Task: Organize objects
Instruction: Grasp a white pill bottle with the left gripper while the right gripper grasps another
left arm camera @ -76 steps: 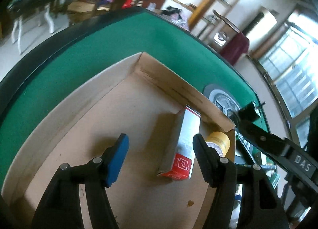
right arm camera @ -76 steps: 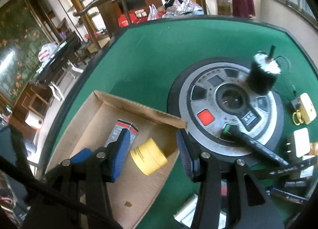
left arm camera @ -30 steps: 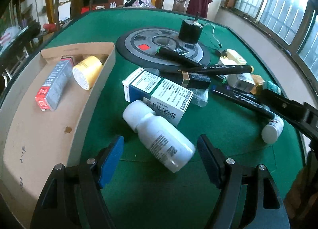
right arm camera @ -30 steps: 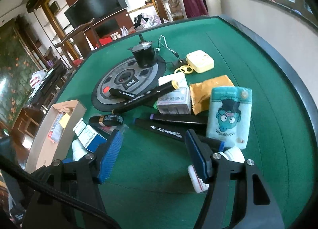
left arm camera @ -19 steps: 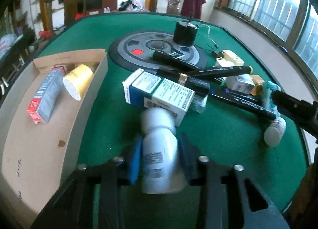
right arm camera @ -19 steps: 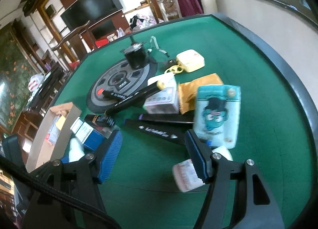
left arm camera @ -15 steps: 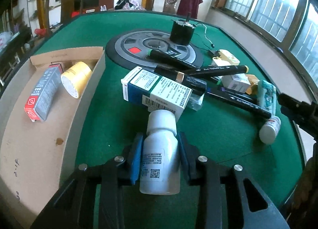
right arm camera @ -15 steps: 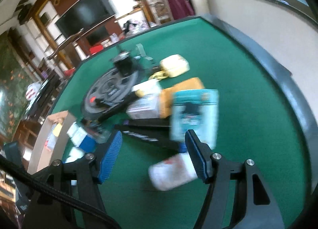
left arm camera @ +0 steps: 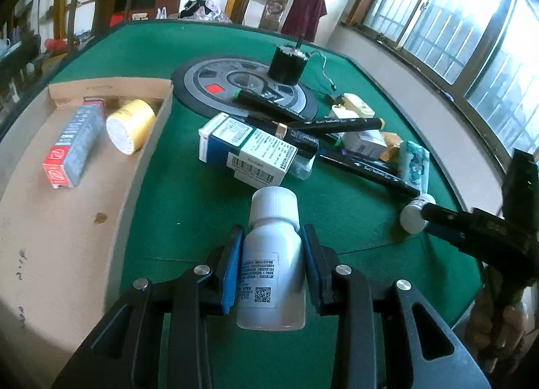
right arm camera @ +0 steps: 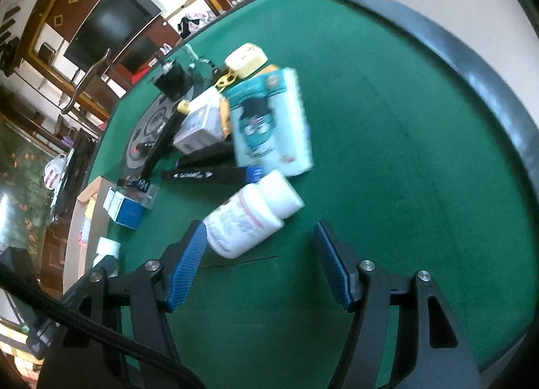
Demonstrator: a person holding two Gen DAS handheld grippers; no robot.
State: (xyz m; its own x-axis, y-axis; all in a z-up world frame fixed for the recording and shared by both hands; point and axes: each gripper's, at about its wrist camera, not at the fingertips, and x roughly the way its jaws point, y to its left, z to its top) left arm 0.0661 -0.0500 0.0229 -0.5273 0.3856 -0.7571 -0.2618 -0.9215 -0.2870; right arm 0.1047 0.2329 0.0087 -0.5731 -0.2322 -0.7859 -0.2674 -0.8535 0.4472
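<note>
Over the green bench (left arm camera: 188, 207), your left gripper (left arm camera: 272, 254) has its jaws closed on the white bottle (left arm camera: 272, 264), the blue pads pressing its two sides, the cap pointing away from you and the printed label facing up. Just past the cap lies the blue-and-white medicine box (left arm camera: 246, 149), with black markers (left arm camera: 337, 124) crossed behind it and a round grey disc (left arm camera: 209, 80) further back carrying a black cylinder (left arm camera: 286, 63). To the left sits the cardboard tray (left arm camera: 60, 237), holding a grey-and-red carton (left arm camera: 75, 143) and a yellow tape roll (left arm camera: 129, 124) near its far end. Your right gripper (right arm camera: 259, 261) has its jaws standing wide apart and holds nothing; a second white bottle (right arm camera: 251, 215) lies on its side on the bench just ahead, its base close to the left pad, though you cannot tell whether they touch. Beyond that bottle lies a teal tissue pack (right arm camera: 269, 119) beside a black marker (right arm camera: 209, 174).
</note>
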